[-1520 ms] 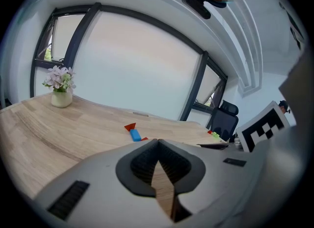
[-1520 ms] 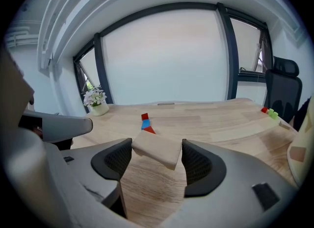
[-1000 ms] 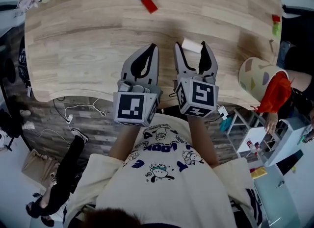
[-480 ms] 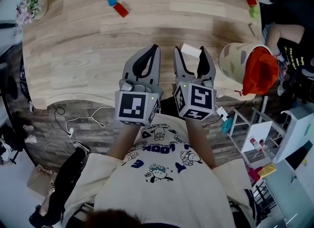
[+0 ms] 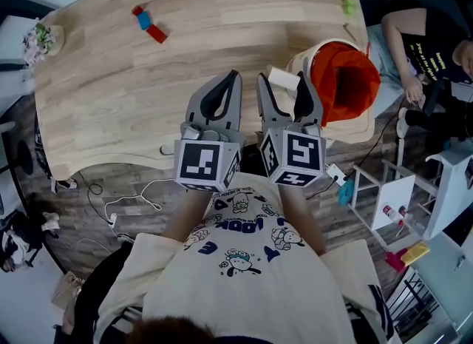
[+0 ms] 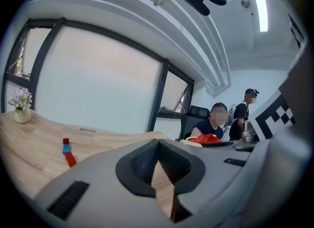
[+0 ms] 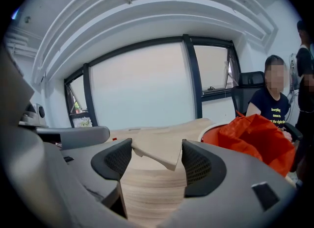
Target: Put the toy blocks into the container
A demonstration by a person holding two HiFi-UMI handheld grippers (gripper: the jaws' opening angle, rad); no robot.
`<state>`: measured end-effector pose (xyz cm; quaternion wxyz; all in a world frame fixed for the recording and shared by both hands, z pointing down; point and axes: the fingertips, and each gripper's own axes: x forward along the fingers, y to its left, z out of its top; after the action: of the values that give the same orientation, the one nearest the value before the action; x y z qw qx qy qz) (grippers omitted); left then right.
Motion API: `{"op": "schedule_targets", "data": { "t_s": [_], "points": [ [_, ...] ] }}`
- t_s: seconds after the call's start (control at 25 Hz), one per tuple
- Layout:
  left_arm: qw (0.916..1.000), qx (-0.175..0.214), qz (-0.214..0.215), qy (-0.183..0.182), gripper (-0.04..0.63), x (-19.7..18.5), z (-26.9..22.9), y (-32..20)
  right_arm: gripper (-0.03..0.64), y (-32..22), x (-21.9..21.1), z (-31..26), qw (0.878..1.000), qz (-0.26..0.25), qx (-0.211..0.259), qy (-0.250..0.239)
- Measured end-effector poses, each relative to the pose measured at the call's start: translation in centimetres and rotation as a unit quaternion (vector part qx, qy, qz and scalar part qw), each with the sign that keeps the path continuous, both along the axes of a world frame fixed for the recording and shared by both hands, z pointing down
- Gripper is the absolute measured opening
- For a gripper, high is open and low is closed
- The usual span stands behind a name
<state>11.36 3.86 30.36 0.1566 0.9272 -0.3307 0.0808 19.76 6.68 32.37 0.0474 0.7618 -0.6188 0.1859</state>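
The right gripper (image 5: 282, 88) holds a pale wooden block (image 5: 284, 78) between its jaws at the middle of the frame, just beside the container (image 5: 347, 83), which is lined with an orange bag (image 5: 334, 60). The left gripper (image 5: 233, 76) has its jaws together on nothing. The block looks light, stiff and smooth, so its flat sides are best for pressing. The coloured blocks (image 5: 148, 24) lie at the upper left on the open tabletop (image 5: 222, 32). The container seems close to the right edge.

The left gripper (image 5: 233, 78) points forward, jaws closed on nothing. Just beside it, the right gripper (image 5: 281, 76) clamps a pale block (image 7: 158, 149).
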Motion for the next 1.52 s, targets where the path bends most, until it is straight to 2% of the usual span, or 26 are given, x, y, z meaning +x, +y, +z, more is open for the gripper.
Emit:
{"op": "schedule_targets", "data": {
  "t_s": [0.32, 0.6, 1.12, 1.52],
  "points": [
    [0.9992, 0.029, 0.021, 0.015, 0.031, 3.1, -2.2, 1.3, 0.316, 1.6, 1.7, -3.0, 0.999, 0.007, 0.035, 0.002],
    [0.9973, 0.039, 0.058, 0.022, 0.031, 6.3, -3.0, 2.7, 0.317, 3.4, 4.7, -4.3, 0.998, 0.044, 0.047, 0.009],
    [0.9915, 0.042, 0.120, 0.027, 0.031, 12.0, -3.3, 5.2, 0.318, 7.3, 11.5, -4.0, 0.991, 0.125, 0.034, 0.021],
    [0.9902, 0.036, 0.133, 0.023, 0.031, 14.6, -2.9, 5.6, 0.319, 7.9, 13.8, -2.9, 0.991, 0.131, 0.013, 0.014]
  ]
}}
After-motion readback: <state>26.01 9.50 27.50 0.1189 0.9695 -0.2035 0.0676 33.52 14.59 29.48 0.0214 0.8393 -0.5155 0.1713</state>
